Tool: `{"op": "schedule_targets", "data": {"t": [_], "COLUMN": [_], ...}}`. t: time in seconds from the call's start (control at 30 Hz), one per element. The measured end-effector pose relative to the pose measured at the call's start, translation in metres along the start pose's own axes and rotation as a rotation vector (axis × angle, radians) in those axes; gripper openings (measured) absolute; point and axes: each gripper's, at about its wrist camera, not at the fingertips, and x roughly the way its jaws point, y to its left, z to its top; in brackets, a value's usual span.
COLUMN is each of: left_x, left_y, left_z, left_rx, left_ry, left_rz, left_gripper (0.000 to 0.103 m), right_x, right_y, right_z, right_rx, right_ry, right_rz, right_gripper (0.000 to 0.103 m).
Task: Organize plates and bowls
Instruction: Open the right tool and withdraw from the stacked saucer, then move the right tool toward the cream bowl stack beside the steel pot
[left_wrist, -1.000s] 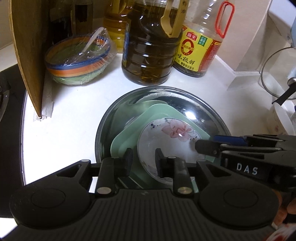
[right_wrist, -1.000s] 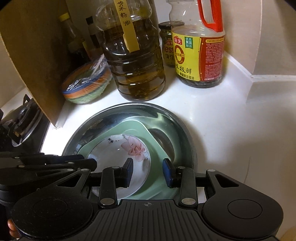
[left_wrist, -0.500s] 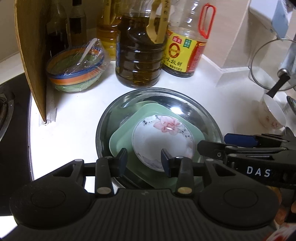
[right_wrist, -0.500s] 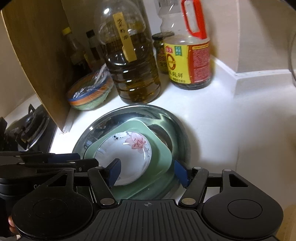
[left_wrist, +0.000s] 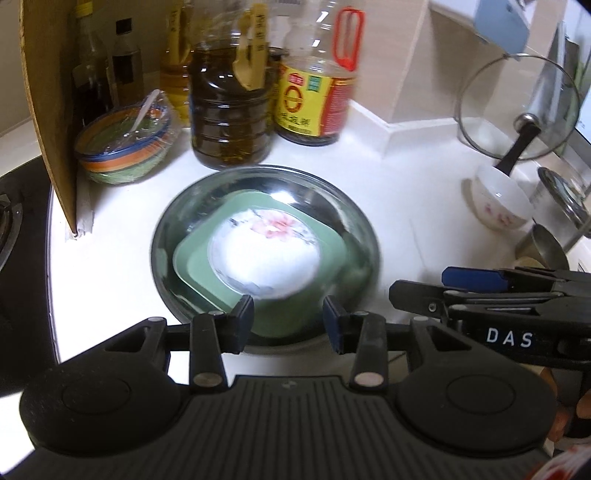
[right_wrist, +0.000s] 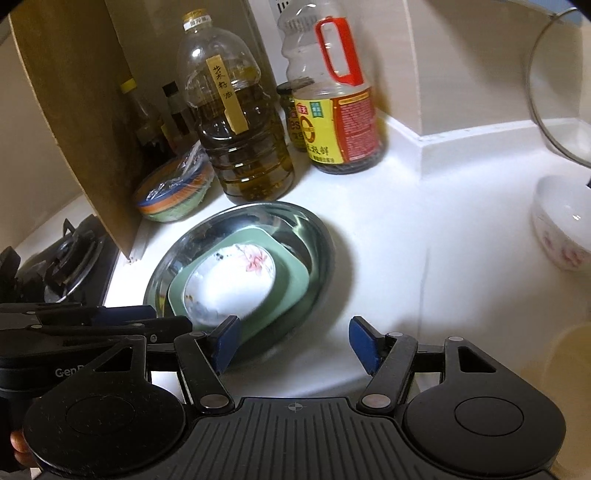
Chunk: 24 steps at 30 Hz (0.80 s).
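A steel basin (left_wrist: 354, 221) (right_wrist: 321, 236) sits on the white counter. Inside it lies a green square plate (left_wrist: 192, 254) (right_wrist: 291, 273), with a white flowered plate (left_wrist: 266, 254) (right_wrist: 232, 280) on top. A white flowered bowl (left_wrist: 498, 199) (right_wrist: 561, 225) stands apart at the right. My left gripper (left_wrist: 288, 321) is open and empty, above the basin's near rim. My right gripper (right_wrist: 291, 343) is open and empty, near the basin's right front edge, and also shows in the left wrist view (left_wrist: 417, 288).
Oil and sauce bottles (left_wrist: 229, 107) (right_wrist: 332, 107) stand behind the basin. A striped bowl wrapped in film (left_wrist: 125, 147) (right_wrist: 173, 195) sits by a wooden board (left_wrist: 48, 110). A gas stove (right_wrist: 62, 258) is at the left, a glass lid (left_wrist: 517, 107) at the right.
Both grippers have pulled back and up from the basin. Both have opened wider, the right one most. The white bowl at the right has come into view.
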Motion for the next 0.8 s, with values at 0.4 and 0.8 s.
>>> {"op": "schedule_targets", "data": {"t": [0.4, 0.8], "left_x": [-0.022, -0.027], "left_y": [-0.06, -0.113], "left_z": [-0.028, -0.042], "left_rx": [0.035, 0.096], "left_ry": [0.014, 0.026], "left_rz": [-0.022, -0.046], "left_gripper": [0.039, 0.039], "right_x": [-0.056, -0.099], "right_y": [-0.034, -0.071], "right_z": [-0.04, -0.072], "right_rx": [0.017, 0.064], "right_ry": [0.007, 0.002], "right_rz": [-0.011, -0.053], "right_gripper": [0.065, 0.065]}}
